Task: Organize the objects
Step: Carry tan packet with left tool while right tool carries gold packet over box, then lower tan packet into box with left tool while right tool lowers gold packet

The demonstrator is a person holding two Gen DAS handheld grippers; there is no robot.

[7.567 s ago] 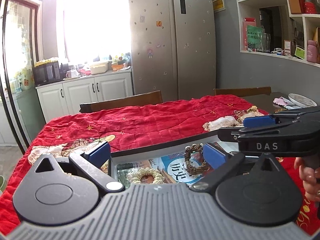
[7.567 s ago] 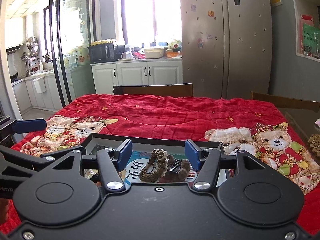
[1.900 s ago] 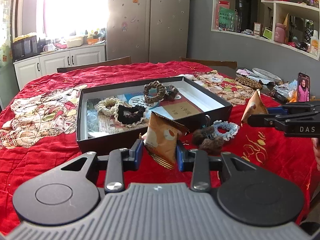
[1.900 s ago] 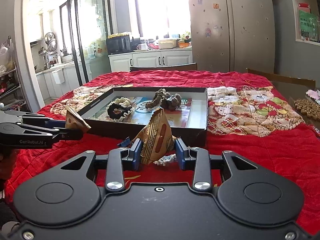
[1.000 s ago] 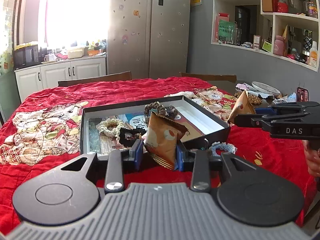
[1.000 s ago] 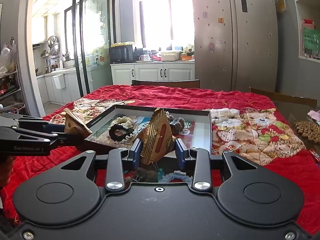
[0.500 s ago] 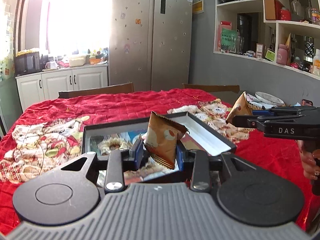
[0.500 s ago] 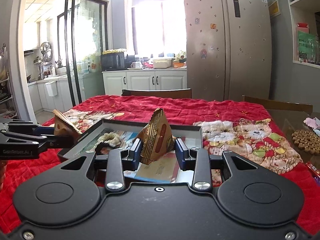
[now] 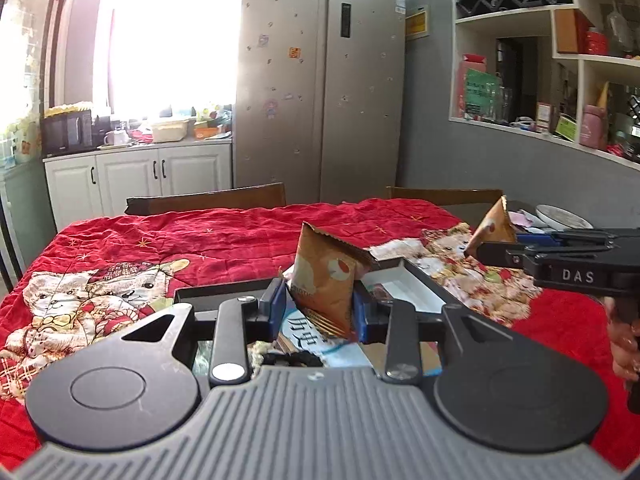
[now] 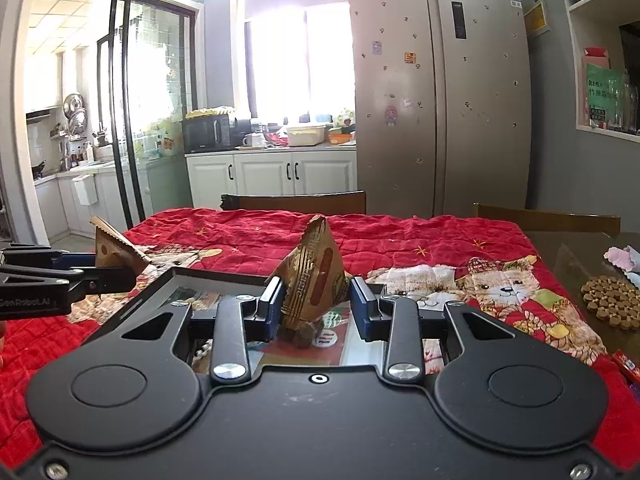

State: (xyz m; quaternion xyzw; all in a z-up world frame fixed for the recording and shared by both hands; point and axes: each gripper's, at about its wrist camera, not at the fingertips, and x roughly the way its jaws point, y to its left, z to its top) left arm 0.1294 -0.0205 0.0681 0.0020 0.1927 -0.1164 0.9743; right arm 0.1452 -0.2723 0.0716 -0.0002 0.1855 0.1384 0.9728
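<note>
My left gripper point(image 9: 320, 306) is shut on an orange snack packet point(image 9: 324, 280), held upright above the open black box point(image 9: 420, 280) on the red cloth. My right gripper point(image 10: 318, 306) is shut on a second, brown-gold snack packet point(image 10: 314, 280), also over the black box point(image 10: 160, 284). Each gripper shows in the other's view: the right gripper point(image 9: 486, 250) at the right edge with its packet point(image 9: 492, 228), the left gripper point(image 10: 116, 276) at the left edge with its packet point(image 10: 112, 248). Hair ties and a printed sheet point(image 9: 304, 332) lie in the box, mostly hidden behind the gripper bodies.
A red quilted cloth with bear prints point(image 9: 180, 248) covers the table. Wooden chair backs point(image 10: 294, 202) stand at the far side. A trivet of brown beads point(image 10: 610, 302) and a plate point(image 9: 562, 218) sit at the right end. A fridge point(image 10: 436, 92) and cabinets stand behind.
Both grippers have moved forward over the box with their packets still held; the box now lies directly beneath the fingers, and the loose hair ties in front of it have dropped out of view.
</note>
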